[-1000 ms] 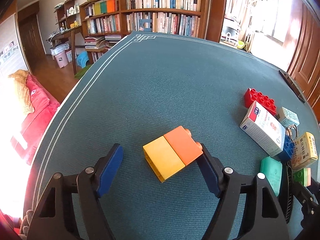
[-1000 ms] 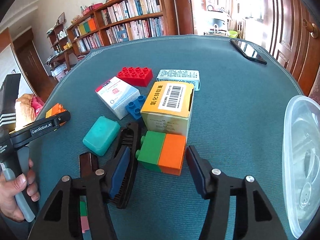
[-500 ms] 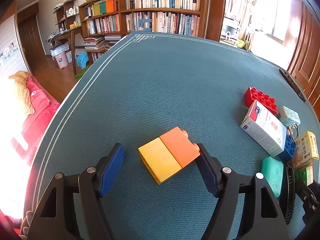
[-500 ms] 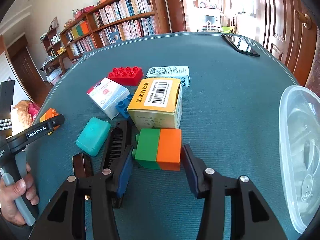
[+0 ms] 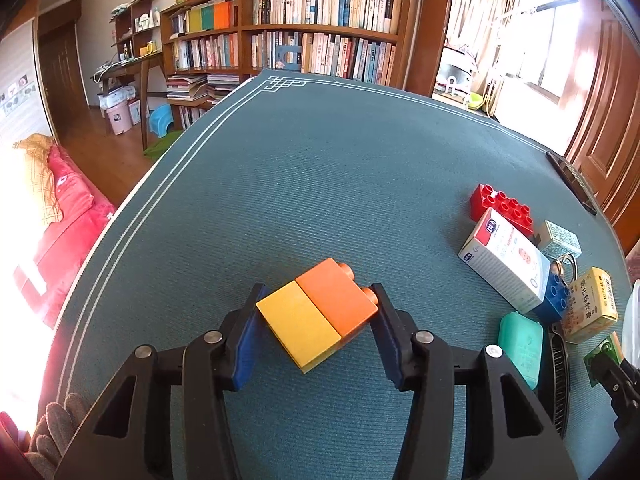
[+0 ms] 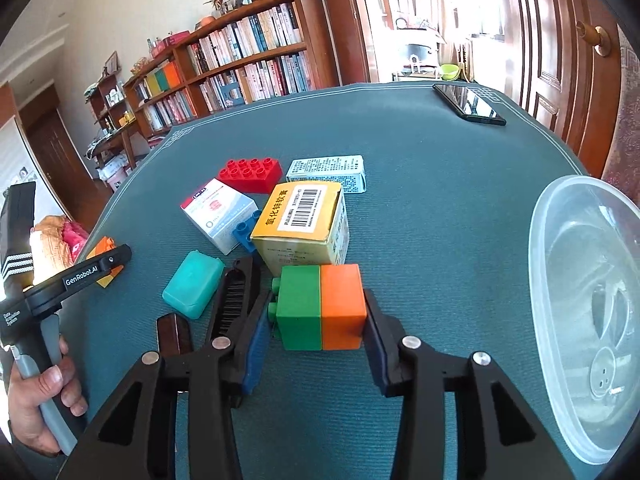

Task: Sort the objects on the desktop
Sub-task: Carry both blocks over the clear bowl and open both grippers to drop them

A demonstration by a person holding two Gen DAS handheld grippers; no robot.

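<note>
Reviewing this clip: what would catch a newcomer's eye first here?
Two bright toy blocks, each between closing jaws: the yellow-and-orange block in the left gripper, pads touching its sides, and the green-and-orange block in the right gripper. Behind the latter lies a clutter of medicine boxes, led by the yellow box, and at the right edge a clear plastic bowl.

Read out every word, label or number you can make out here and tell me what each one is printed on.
"GenRobot.AI": side of the left gripper.
"氧化锌软膏": orange top of the yellow box, beside its barcode.
Barcode digits on that box: too small to read.
White medicine box: print blurred.
Pale blue box: print too small.
Book spines on the bookshelf: unreadable.
</note>
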